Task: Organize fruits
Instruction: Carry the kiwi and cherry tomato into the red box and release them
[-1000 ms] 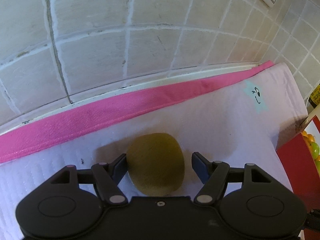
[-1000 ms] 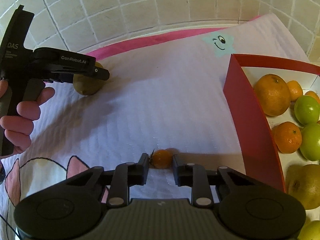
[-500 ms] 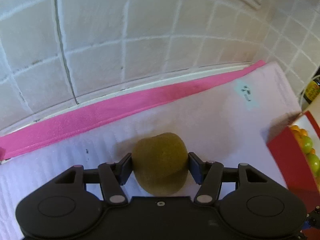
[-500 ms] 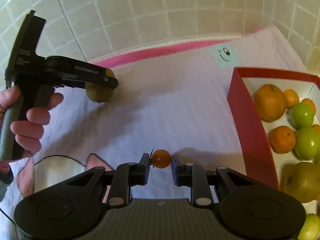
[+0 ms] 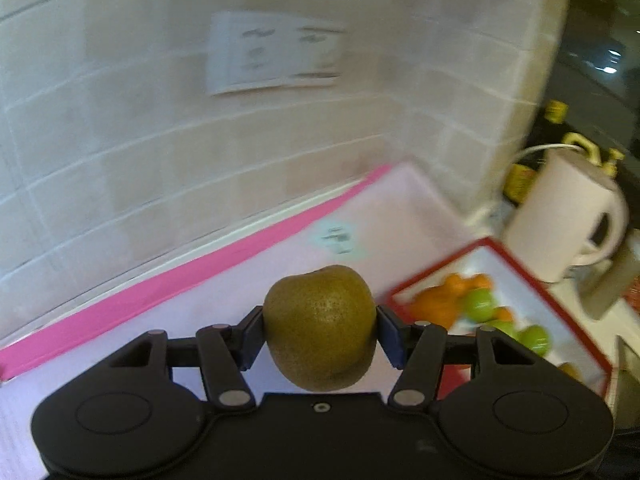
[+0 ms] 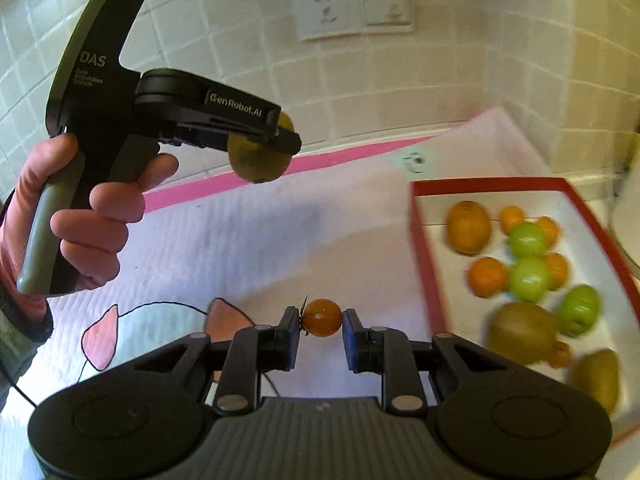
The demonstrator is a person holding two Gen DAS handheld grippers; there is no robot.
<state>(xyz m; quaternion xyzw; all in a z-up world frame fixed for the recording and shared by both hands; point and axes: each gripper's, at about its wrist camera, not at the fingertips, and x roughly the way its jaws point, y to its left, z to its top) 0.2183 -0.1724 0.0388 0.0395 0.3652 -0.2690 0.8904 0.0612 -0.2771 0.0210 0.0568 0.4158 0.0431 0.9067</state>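
Note:
My left gripper is shut on a brown-green kiwi and holds it in the air above the pale mat. It also shows in the right wrist view, high at the left with the kiwi. My right gripper is shut on a small orange cherry tomato, lifted above the mat. A red-rimmed box at the right holds oranges, green fruits and kiwis. The box also shows in the left wrist view.
A tiled wall with a socket plate stands behind the mat. A pink strip edges the mat along the wall. A white kettle stands beyond the box at the right.
Both grippers have risen off the mat with their fruit. The left one closed on the kiwi and swung right toward the box; the right one closed on the tomato.

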